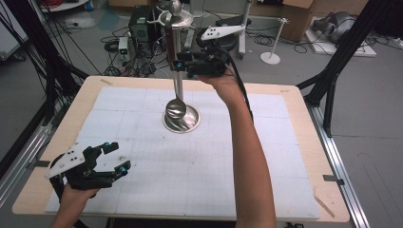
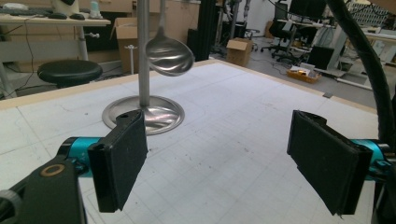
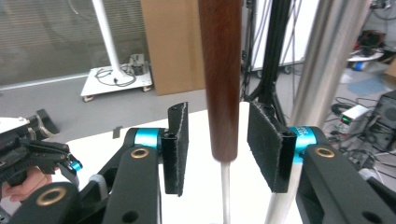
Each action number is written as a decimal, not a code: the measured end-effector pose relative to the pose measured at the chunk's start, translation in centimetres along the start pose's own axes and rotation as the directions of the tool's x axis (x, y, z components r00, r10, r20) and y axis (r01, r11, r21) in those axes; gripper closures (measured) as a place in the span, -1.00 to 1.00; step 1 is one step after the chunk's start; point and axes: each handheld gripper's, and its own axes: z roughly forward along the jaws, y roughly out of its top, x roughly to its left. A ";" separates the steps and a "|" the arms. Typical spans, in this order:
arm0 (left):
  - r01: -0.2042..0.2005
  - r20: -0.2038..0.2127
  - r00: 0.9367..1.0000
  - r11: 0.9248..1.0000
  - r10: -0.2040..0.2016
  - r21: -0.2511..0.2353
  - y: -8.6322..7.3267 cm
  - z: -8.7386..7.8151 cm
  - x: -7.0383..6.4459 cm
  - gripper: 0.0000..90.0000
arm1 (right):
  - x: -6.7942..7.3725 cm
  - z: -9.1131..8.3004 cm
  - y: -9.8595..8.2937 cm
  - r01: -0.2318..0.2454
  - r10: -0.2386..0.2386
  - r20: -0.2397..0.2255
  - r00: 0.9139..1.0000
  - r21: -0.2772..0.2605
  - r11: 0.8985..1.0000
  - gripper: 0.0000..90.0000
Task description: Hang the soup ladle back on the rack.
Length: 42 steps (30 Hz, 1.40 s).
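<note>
Your right claw (image 3: 218, 149) sits raised at the ladle's wooden handle (image 3: 220, 74), with one black jaw on either side of it. A sliver of light shows between each pad and the wood, so the claw is released around the handle rather than clenched on it. In the high view the same claw (image 1: 180, 64) is up beside the steel stand (image 1: 177, 57), your forearm reaching in from below. The ladle (image 1: 175, 108) hangs upright from the stand's top ring, its thin metal shank running down from the wood to the shiny bowl, which hovers just above the stand's round base (image 1: 187, 124) near the middle of the far half of the worktop (image 1: 199, 175). Seen from the right gripper view, the stand's bright pole (image 3: 322, 70) rises just to one side of the handle.

Your left claw (image 1: 111, 159) is well apart from all this, low over the near left corner of the worktop, jaws spread wide and holding nothing. Its own camera looks between the pads (image 2: 123, 163) towards the ladle bowl (image 2: 169, 56) and the stand's base (image 2: 161, 114).
</note>
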 end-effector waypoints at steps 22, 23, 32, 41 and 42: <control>0.041 -0.023 0.999 0.999 -0.041 -0.021 -0.6 0.3 0.6 -0.57 | 8.1 -11.1 -15.0 -0.036 0.028 0.404 0.914 0.011 0.999 -0.60; 0.036 -0.023 0.999 0.999 -0.037 -0.022 -0.6 0.2 0.5 -0.57 | 8.5 -11.6 -15.9 -0.033 0.027 0.415 0.910 0.007 0.999 -0.60; 0.018 -0.028 0.999 0.999 -0.019 -0.030 -0.7 0.3 0.3 -0.59 | 11.7 -15.7 -22.4 -0.110 0.117 0.485 0.867 -0.043 0.993 -0.61; 0.002 -0.019 1.000 1.000 -0.002 -0.026 -1.0 0.2 -0.3 -0.59 | 12.9 -17.9 -24.6 -0.150 0.161 0.517 0.841 -0.063 0.987 -0.62; 0.001 -0.020 1.000 1.000 -0.002 -0.026 -1.0 0.2 -0.4 -0.59 | 13.0 -18.0 -24.6 -0.147 0.159 0.521 0.838 -0.065 0.987 -0.62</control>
